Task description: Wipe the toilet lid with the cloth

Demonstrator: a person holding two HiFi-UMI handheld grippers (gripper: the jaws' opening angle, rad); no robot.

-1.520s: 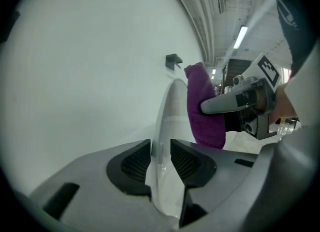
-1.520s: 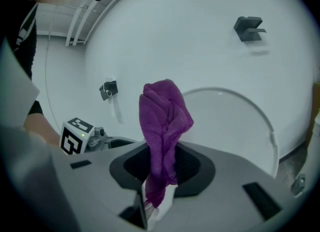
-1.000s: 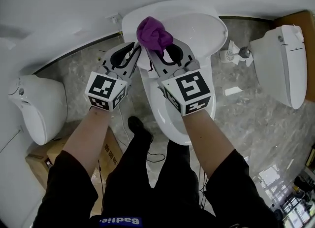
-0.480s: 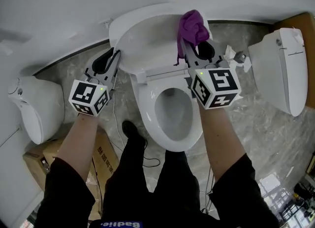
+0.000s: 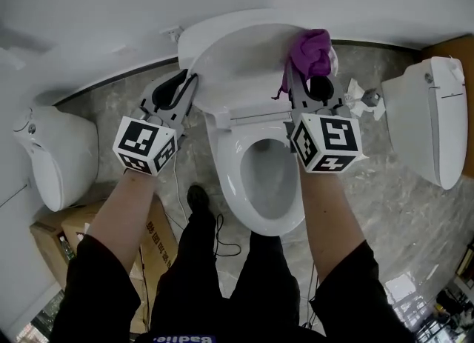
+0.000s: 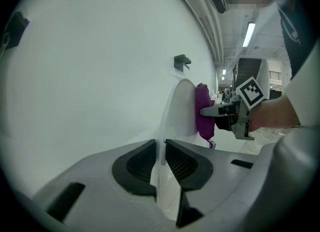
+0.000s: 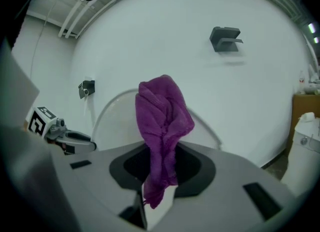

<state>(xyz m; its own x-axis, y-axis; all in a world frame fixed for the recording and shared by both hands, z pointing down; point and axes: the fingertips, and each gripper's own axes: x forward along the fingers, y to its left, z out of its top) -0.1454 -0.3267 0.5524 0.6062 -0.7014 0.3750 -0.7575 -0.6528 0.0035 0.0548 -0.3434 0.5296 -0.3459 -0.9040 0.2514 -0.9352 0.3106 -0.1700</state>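
While the left tool pinches the raised toilet lid by its left edge, presumably to steady it upright, the right tool clamps the purple cloth, bunched against the lid's right side for wiping.

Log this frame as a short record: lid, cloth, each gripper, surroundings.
lid: raised
seat: down, bowl open
cloth: purple, bunched, against the lid's right part
left gripper: clamped on the lid's left edge
right gripper: shut on the cloth, holding it to the lid
nearby: toilet at left, toilet at right, box on the floor
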